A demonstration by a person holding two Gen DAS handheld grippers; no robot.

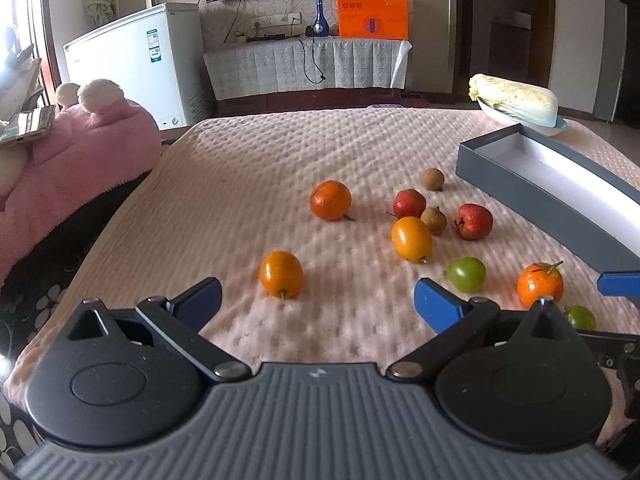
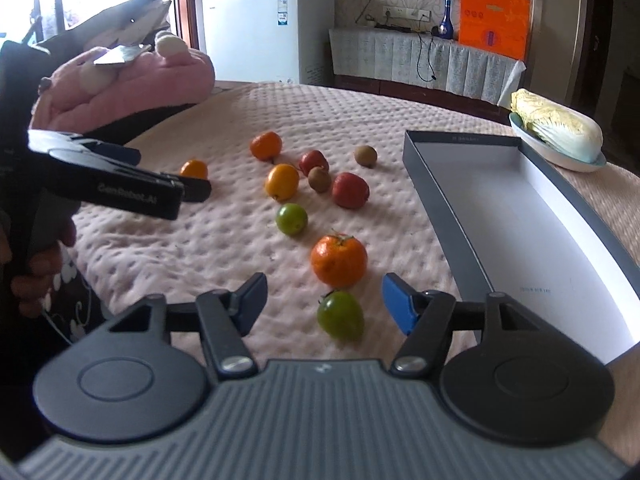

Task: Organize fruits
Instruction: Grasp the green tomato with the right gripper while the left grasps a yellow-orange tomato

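Observation:
Several small fruits lie loose on a pink bumpy cloth (image 1: 248, 184). My left gripper (image 1: 318, 298) is open and empty, just short of an orange kumquat (image 1: 281, 274). Beyond lie a tangerine (image 1: 331, 200), another kumquat (image 1: 411, 239), two red fruits (image 1: 473, 221), two brown longans (image 1: 433, 179) and a green fruit (image 1: 466, 274). My right gripper (image 2: 324, 304) is open, with a green fruit (image 2: 341, 315) between its fingertips, not gripped. A tangerine (image 2: 339, 260) lies just beyond it. An open grey box (image 2: 496, 200), white inside and empty, lies to the right.
A napa cabbage in a bowl (image 2: 558, 130) sits beyond the box. A pink plush cushion (image 1: 76, 148) lies at the left edge with a phone on it. A white freezer (image 1: 136, 60) and a sideboard stand behind the table. The left gripper's body (image 2: 120, 184) shows in the right wrist view.

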